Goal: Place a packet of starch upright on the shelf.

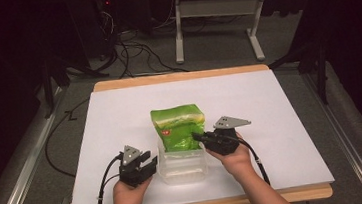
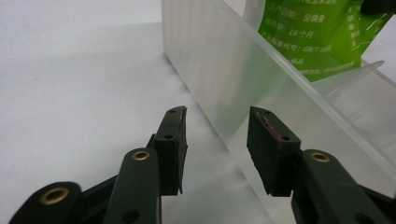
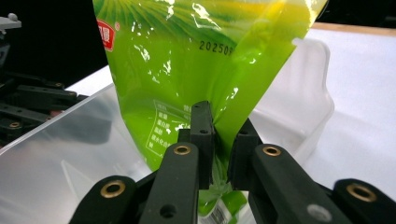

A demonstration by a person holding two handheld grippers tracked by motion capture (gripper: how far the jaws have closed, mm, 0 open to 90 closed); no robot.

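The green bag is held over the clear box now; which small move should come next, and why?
Probably lower the green bag deeper into the clear box. The right gripper pinches its edge, and much of it rises above the rim, while the open left gripper waits beside the wall.

A glossy green plastic-film pouch with crinkled, reflective skin stands in a frosted translucent plastic box on a matt white desk edged in light wood; black claw pads look matt.

Green bag top cut off
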